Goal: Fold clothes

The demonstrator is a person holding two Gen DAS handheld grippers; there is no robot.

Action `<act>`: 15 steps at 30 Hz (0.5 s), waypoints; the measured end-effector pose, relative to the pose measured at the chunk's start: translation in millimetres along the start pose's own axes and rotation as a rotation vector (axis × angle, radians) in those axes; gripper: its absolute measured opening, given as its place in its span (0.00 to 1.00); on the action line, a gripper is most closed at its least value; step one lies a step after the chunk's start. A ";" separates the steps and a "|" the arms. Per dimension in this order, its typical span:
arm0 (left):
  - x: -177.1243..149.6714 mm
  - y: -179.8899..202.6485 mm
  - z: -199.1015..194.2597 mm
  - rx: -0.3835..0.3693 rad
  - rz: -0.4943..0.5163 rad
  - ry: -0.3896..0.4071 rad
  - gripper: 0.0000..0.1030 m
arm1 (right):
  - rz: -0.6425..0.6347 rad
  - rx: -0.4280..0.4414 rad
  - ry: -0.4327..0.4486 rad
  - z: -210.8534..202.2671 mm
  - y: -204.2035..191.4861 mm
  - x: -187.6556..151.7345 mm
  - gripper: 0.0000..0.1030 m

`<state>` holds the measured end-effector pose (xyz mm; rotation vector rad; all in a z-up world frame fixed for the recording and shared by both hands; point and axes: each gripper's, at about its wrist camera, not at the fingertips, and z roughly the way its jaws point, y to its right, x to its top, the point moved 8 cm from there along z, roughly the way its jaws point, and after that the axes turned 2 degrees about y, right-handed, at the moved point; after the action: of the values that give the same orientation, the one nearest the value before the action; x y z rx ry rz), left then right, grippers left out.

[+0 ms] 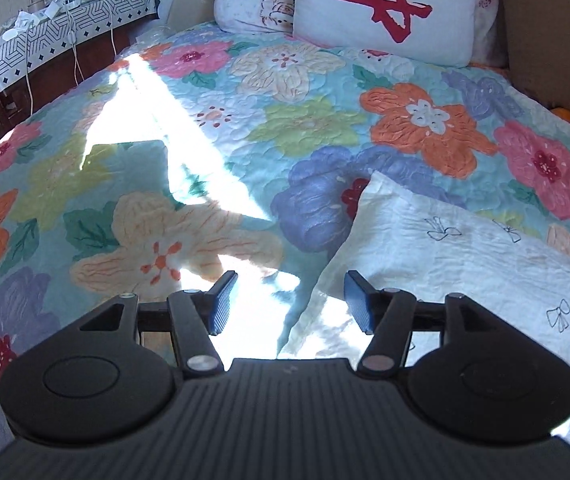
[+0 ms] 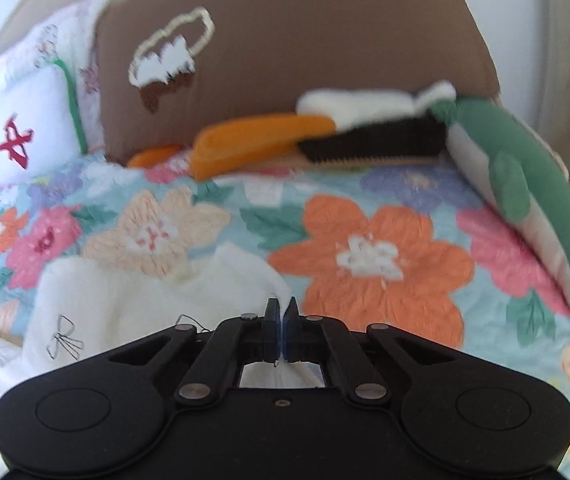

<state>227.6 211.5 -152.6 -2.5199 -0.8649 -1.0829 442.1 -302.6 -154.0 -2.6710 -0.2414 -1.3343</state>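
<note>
a white garment (image 1: pixel 465 264) printed with small bow outlines lies spread on a bed covered by a floral quilt (image 1: pixel 305 128), with pillows (image 1: pixel 385 8) propped at the headboard. the left gripper (image 1: pixel 290 304) hovers over the garment's near edge, its blue pads well apart and nothing between them. the right gripper (image 2: pixel 281 320) has its pads pinched together on a corner of the white garment.
</note>
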 end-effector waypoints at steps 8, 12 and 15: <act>-10.8 3.7 -20.9 0.158 0.287 0.049 0.72 | 0.020 0.011 0.005 -63.8 -9.0 2.1 0.62; -10.5 4.4 -38.4 0.156 0.342 0.058 0.73 | 0.026 0.117 -0.061 -105.7 -24.5 -18.3 0.62; -10.5 -3.8 -50.5 0.173 0.362 0.034 0.79 | 0.003 0.282 -0.172 -134.1 -49.4 -46.0 0.62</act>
<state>190.8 187.3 -125.6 -2.3822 -0.4451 -0.8892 300.2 -284.9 -108.2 -2.5434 -0.4114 -0.9847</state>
